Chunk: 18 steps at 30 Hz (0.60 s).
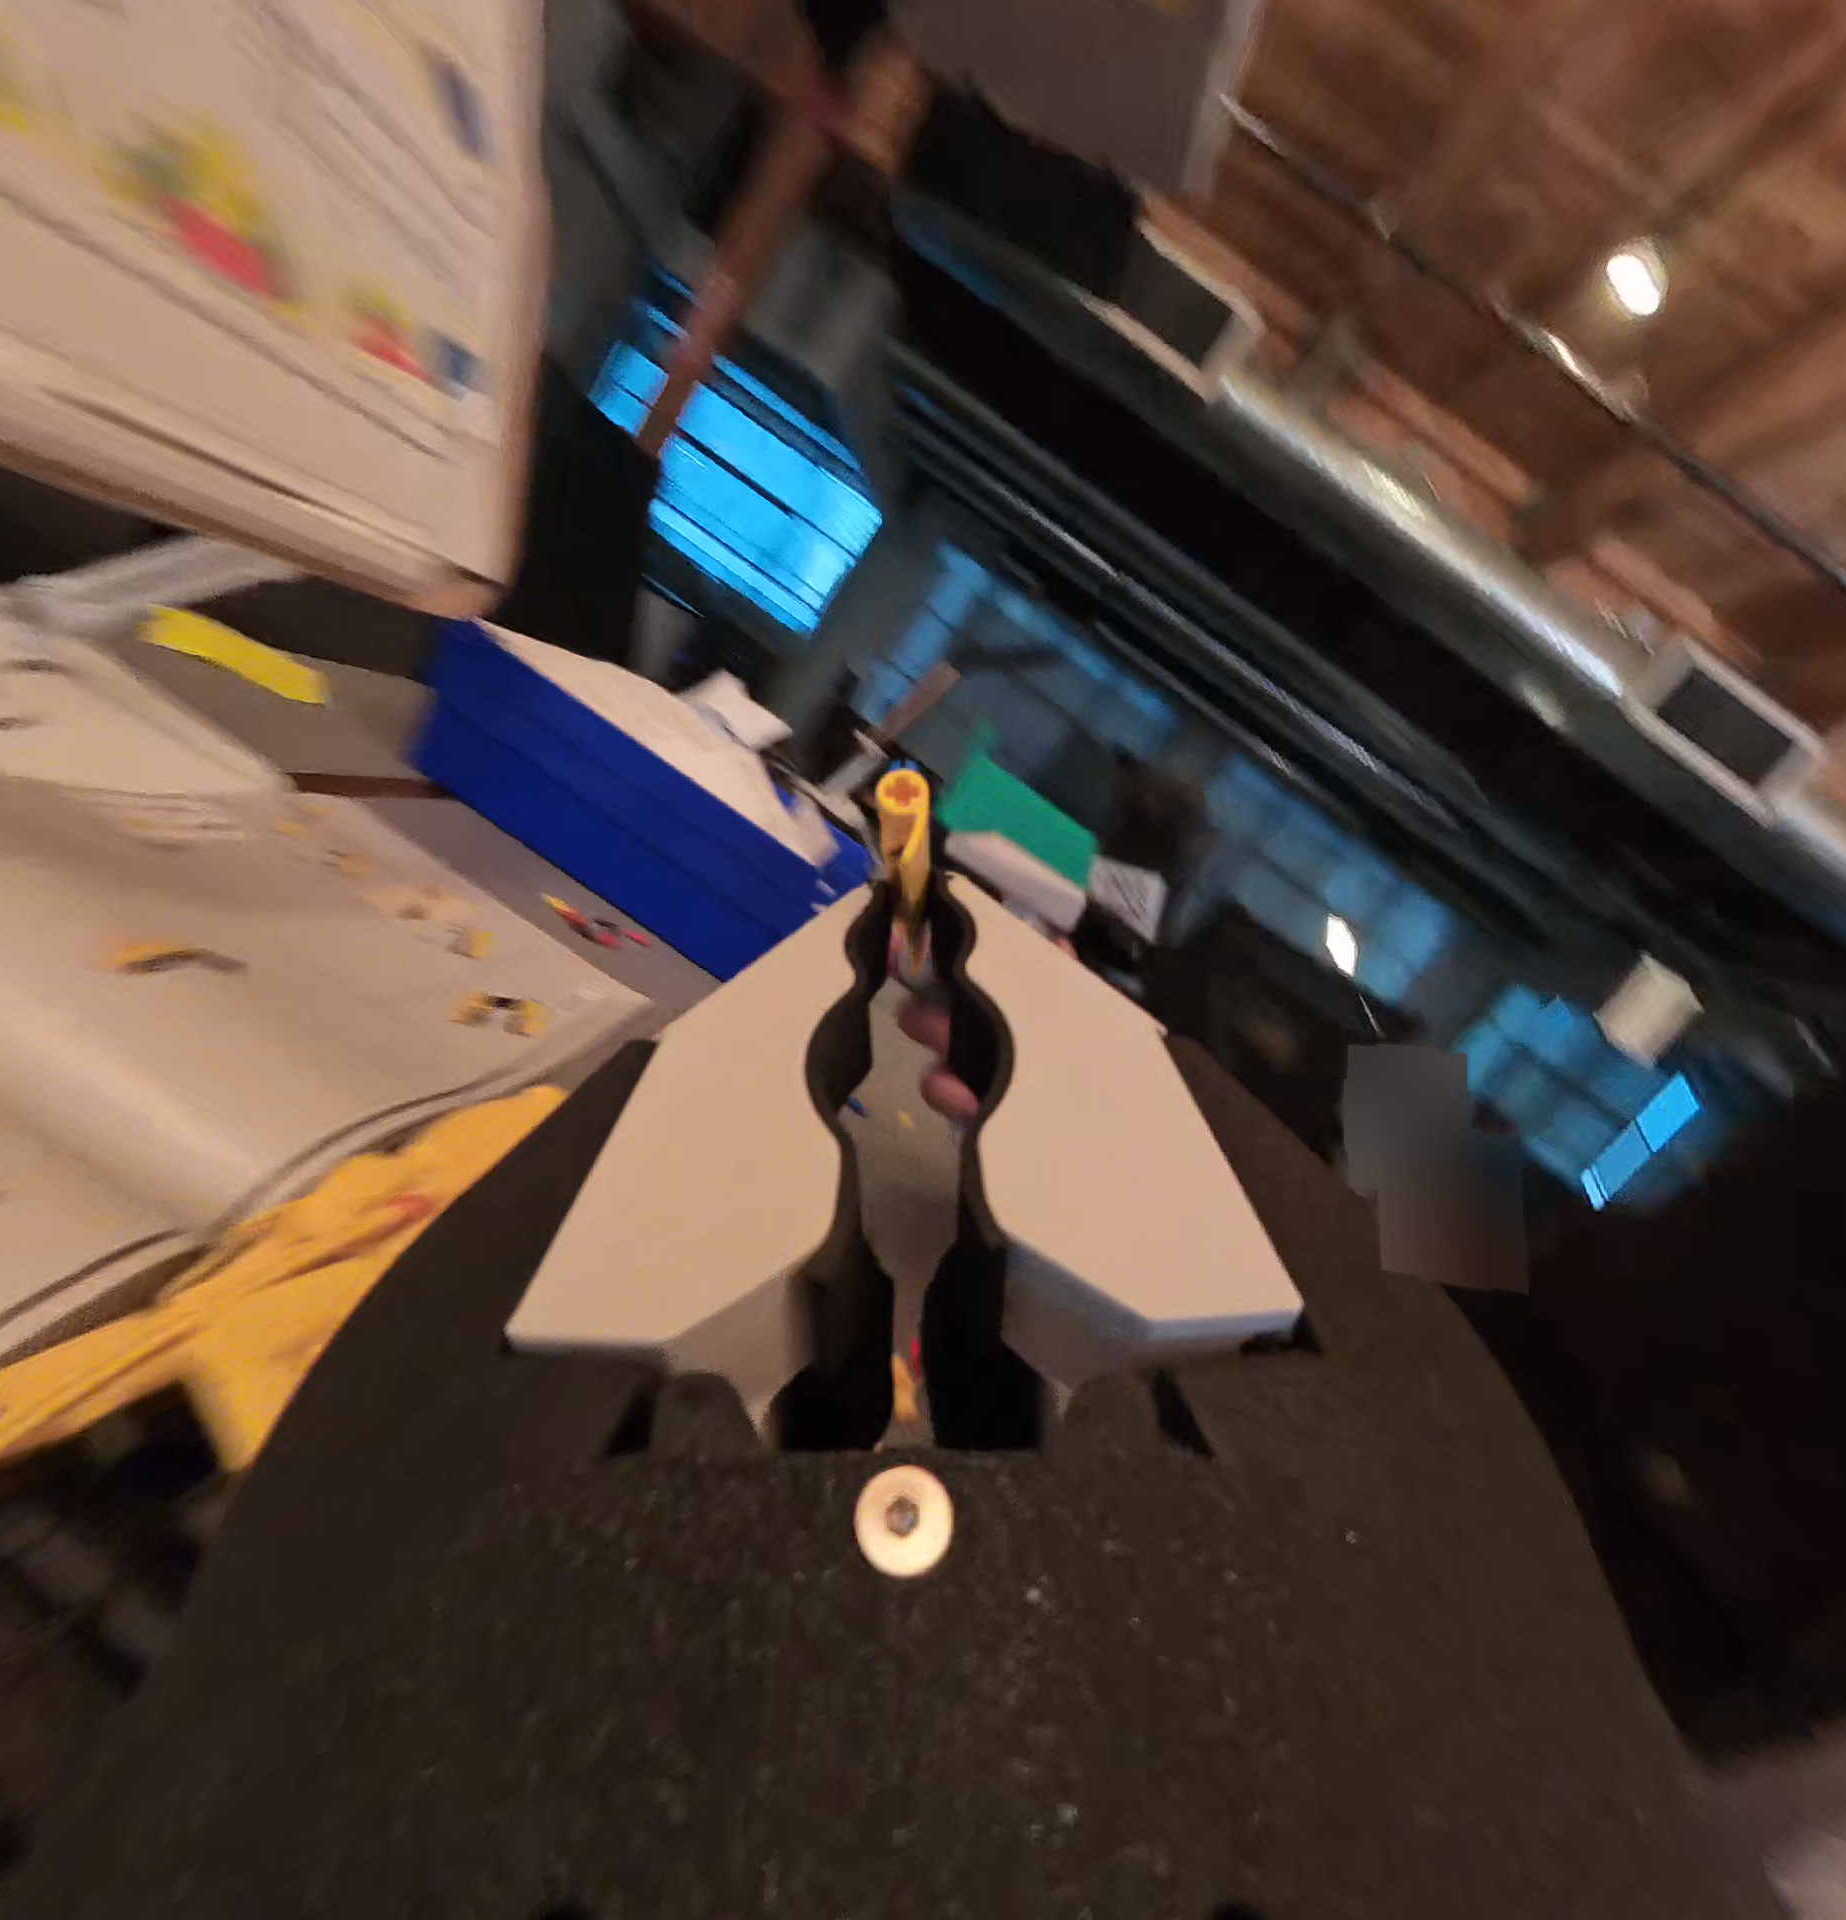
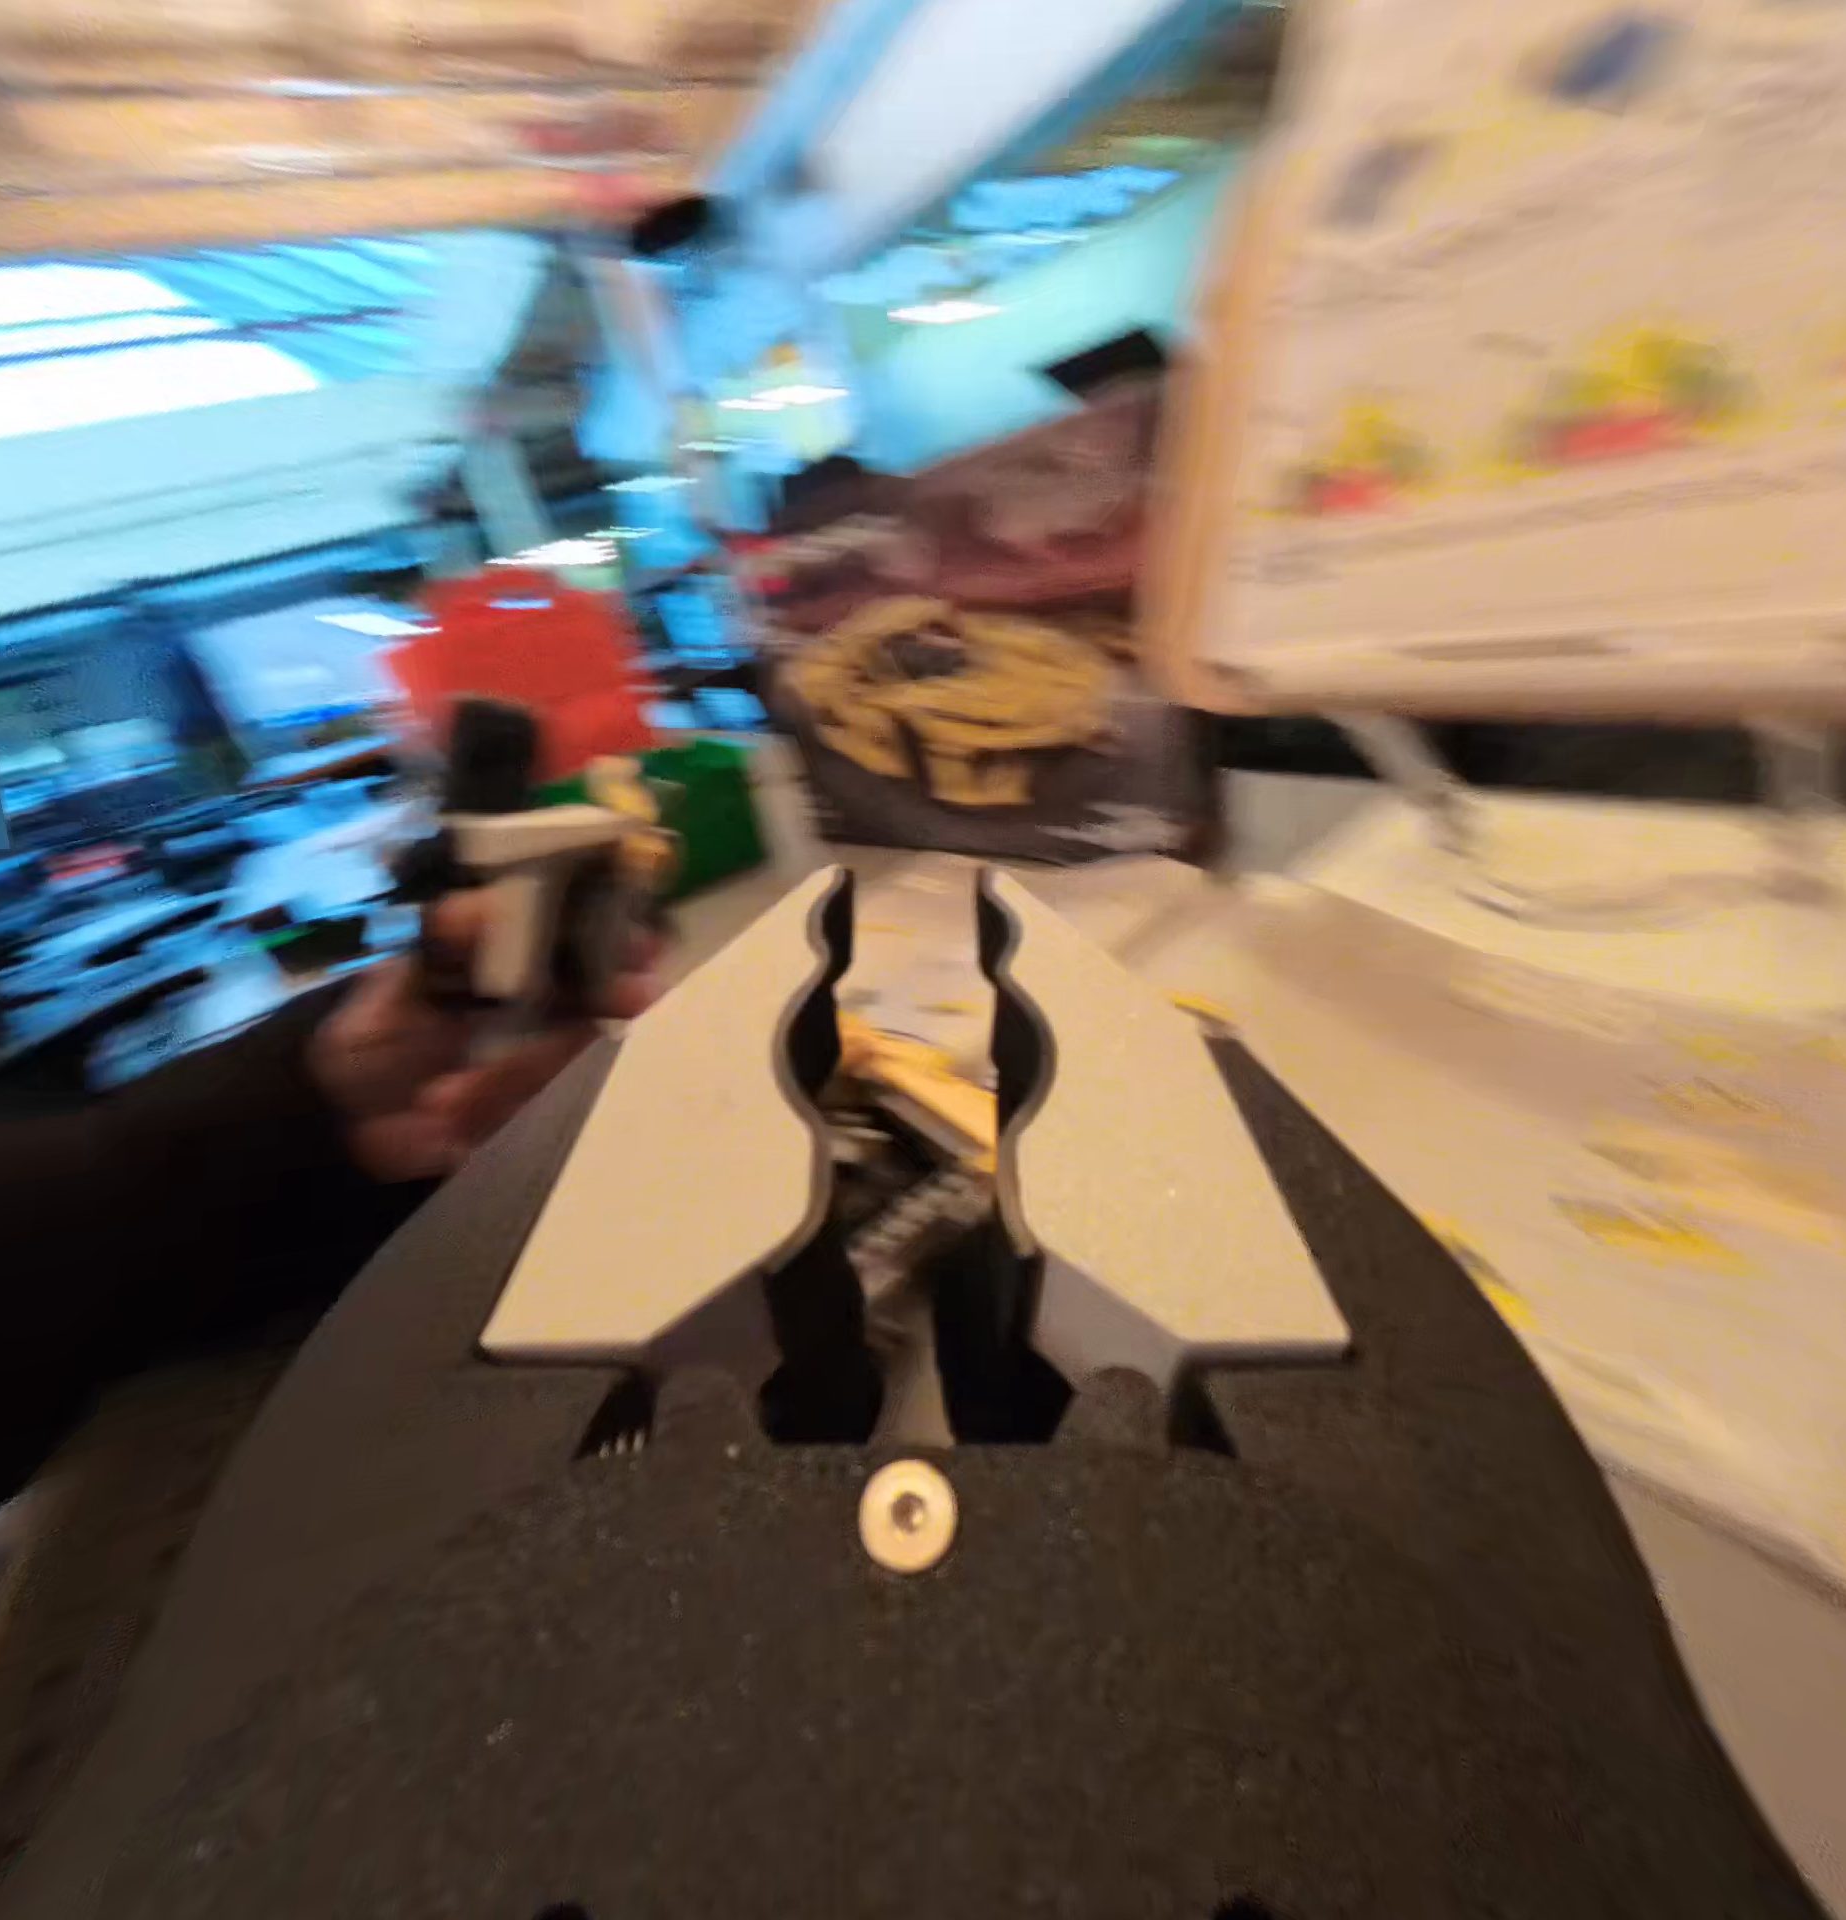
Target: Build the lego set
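Note:
My left gripper (image 1: pixel 911 914) is shut on a small yellow lego piece (image 1: pixel 903 831) with a cross-shaped hole at its end, and the piece sticks out past the fingertips. My right gripper (image 2: pixel 914 894) holds a yellow and black lego assembly (image 2: pixel 919 1122) between the middle of its fingers, with the tips a little apart. The left gripper also shows in the right wrist view (image 2: pixel 524 862), held by a hand at the left, with the yellow piece (image 2: pixel 628 800) at its tip. Both views are blurred by motion.
An instruction sheet (image 1: pixel 223 260) stands at the upper left, and another lies on the white table (image 1: pixel 275 935) with small loose pieces. A blue box (image 1: pixel 607 790) sits behind. A yellow blurred mass (image 1: pixel 275 1299) lies at the lower left. Red (image 2: pixel 524 655) and green (image 2: pixel 711 810) bins stand far off. About 12 cm separates my left fingertips from my right.

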Tool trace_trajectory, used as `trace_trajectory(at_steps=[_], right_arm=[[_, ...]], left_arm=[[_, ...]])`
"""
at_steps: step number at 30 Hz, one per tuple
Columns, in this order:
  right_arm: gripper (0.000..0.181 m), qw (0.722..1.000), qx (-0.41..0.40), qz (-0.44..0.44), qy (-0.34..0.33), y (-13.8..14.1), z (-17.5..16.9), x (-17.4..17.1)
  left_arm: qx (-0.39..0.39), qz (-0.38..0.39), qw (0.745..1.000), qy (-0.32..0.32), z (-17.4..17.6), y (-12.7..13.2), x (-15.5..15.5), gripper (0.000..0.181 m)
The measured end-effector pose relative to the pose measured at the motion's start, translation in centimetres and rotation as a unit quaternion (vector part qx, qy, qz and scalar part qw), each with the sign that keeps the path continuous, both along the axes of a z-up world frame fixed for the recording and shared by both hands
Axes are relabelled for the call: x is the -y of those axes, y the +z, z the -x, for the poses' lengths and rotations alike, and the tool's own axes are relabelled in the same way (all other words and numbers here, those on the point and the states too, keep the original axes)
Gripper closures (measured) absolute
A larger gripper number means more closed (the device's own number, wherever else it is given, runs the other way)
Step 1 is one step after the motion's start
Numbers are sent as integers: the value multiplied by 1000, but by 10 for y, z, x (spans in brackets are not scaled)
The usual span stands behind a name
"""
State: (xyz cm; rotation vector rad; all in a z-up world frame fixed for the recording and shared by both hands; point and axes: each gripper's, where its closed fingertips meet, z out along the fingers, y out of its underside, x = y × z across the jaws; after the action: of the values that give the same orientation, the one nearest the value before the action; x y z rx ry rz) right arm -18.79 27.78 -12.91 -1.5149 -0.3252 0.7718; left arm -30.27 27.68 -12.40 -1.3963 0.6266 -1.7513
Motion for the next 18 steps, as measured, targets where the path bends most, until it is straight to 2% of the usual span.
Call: trace_trajectory(at_steps=[1, 3, 4, 6, 11, 18], right_arm=[[151, 997, 21, 32, -64, -14, -21, -13], [153, 976, 75, 72, -191, -38, -65, -28], [152, 962, 108, 97, -232, -52, -81, -31], [147, 936, 173, 156, -264, -79, -98, -33], [144, 928, 183, 218, -241, -108, -95, -34], [152, 935, 192, 206, -214, -106, -85, -32]], left_arm=[[4, 32, 999, 41, 10, -3, -21, 175], [-11, 87, 990, 112, 29, -16, -54, 175], [-17, 103, 985, 139, 37, -22, -66, 175], [-18, 126, 978, 165, 48, -28, -78, 175], [-55, 159, 964, 206, 59, -48, -93, 175], [-57, 179, 966, 179, 45, -54, -87, 174]])
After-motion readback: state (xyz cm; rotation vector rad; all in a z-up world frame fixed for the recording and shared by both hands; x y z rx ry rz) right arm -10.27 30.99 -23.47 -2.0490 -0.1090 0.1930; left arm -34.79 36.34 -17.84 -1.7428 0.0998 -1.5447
